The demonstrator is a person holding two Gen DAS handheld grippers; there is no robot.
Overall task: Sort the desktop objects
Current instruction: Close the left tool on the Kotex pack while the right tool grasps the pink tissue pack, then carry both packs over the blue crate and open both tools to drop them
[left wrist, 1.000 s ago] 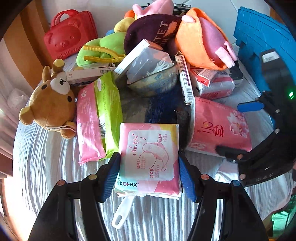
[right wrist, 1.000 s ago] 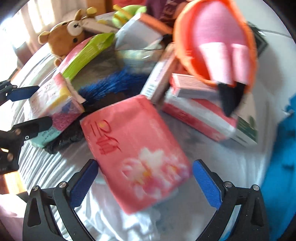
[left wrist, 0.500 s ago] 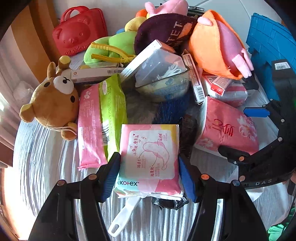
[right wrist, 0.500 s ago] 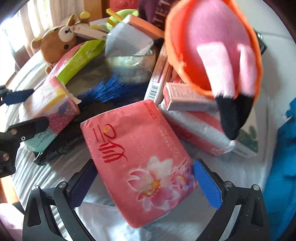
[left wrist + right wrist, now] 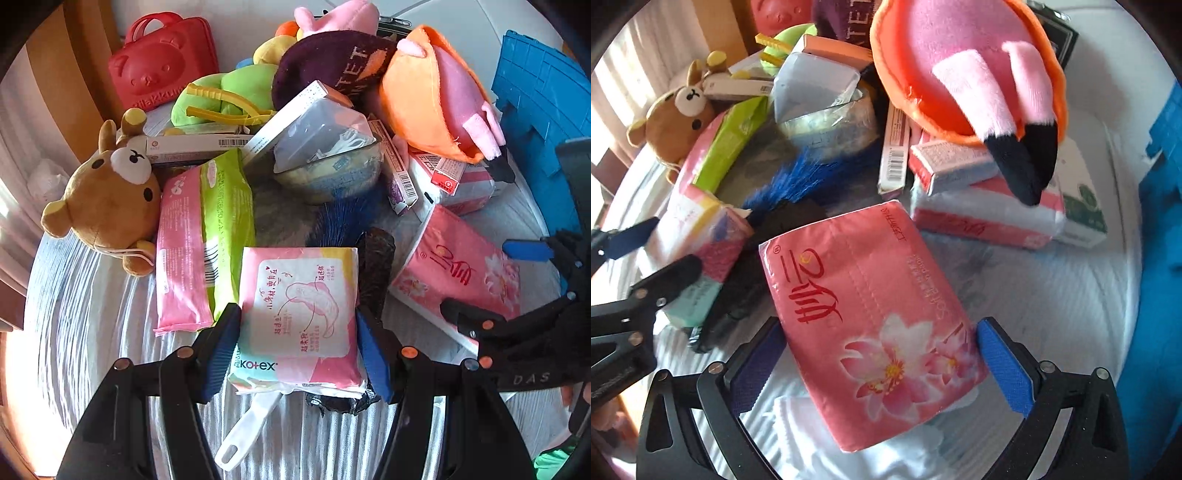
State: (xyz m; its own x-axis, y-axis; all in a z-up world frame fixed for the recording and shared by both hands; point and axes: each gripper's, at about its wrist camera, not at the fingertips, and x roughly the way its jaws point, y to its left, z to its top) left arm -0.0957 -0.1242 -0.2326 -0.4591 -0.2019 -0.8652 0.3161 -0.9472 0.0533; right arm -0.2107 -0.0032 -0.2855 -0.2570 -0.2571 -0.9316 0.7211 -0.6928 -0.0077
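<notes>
In the left wrist view, the left gripper [image 5: 297,350] is seen pinching the Kotex pad pack [image 5: 299,321] by its side edges, at the near edge of the pile on the striped tablecloth [image 5: 92,332]. A white handle [image 5: 247,424] and a black bag [image 5: 373,266] lie under the pack; either may be dragged along if it is raised carelessly, and the soft pack may buckle and slip.

In the right wrist view, the right gripper [image 5: 879,365] is closed around the pink tissue pack [image 5: 871,314], both pads touching its sides. The grip sits at one end, so the pack may sag or twist loose. The flamingo plush [image 5: 964,66], leaning on boxes just behind, may be toppled.
</notes>
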